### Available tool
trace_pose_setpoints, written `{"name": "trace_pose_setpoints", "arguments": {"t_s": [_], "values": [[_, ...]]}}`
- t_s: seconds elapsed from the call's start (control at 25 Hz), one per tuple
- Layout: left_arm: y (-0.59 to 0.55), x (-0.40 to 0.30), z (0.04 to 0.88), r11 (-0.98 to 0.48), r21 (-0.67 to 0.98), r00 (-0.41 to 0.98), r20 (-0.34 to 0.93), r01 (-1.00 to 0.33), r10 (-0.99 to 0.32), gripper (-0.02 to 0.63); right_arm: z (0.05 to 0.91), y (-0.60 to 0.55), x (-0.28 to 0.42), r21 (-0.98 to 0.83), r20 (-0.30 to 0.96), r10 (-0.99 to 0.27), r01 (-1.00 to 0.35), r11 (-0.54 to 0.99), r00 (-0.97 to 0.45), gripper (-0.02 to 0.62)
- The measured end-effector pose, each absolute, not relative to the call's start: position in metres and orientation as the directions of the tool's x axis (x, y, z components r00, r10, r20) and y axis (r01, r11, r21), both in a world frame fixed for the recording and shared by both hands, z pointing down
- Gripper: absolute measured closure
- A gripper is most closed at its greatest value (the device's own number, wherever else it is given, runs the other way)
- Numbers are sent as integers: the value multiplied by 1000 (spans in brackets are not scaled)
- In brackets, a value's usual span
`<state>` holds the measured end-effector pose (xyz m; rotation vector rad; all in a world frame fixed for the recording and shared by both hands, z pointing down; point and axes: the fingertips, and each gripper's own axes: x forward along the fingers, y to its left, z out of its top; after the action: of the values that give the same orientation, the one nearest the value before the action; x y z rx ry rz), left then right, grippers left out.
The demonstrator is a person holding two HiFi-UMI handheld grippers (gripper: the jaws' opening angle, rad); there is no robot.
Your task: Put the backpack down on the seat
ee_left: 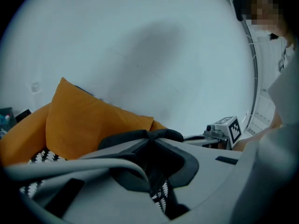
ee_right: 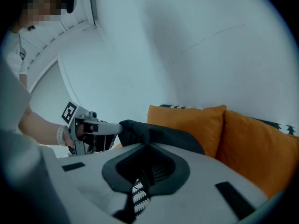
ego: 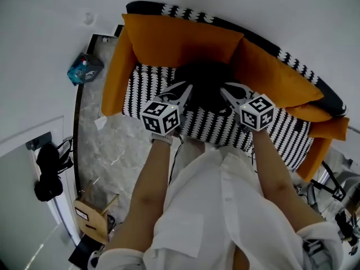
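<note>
left gripper [ee_left: 149, 135]: fingers [ee_left: 93, 160] closed together at the tips, pinching a fold of black fabric; no gap shows between them.
right gripper [ee_right: 148, 147]: fingers [ee_right: 201, 171] likewise pressed together, nipping black fabric at the tips.
held item: backpack [ego: 205, 83], black, soft, gripped at both of its upper sides; left gripper on its left edge, right gripper on its right edge.
backpack position: over the rear middle of the seat [ego: 214, 127], up against the orange back cushions [ego: 169, 41].
contact with seat: cannot tell from any view whether its bottom rests on the cover or hangs just above it.
seat: sofa with a black-and-white patterned cover; front edge is nearest the person, and the backpack sits toward the back edge.
cushions: two orange ones along the back, meeting just behind the backpack; one more orange cushion [ego: 115, 77] stands at the sofa's left end.
cross-check: each gripper view shows the other gripper's tips closed on the opposite end of the same black fabric.
background: plain pale wall [ee_left: 140, 55] behind the sofa.
</note>
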<state>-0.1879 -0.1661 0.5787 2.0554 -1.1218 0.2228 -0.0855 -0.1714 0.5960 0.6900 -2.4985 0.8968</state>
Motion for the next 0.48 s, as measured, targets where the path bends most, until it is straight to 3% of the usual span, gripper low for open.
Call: {"name": "trace_pose_setpoints", "arguments": {"t_s": [0.48], "values": [[-178, -180, 600, -319, 544, 600, 482, -776, -638, 563, 621, -185, -78, -471, 545, -345, -620, 628, -764, 569]]}}
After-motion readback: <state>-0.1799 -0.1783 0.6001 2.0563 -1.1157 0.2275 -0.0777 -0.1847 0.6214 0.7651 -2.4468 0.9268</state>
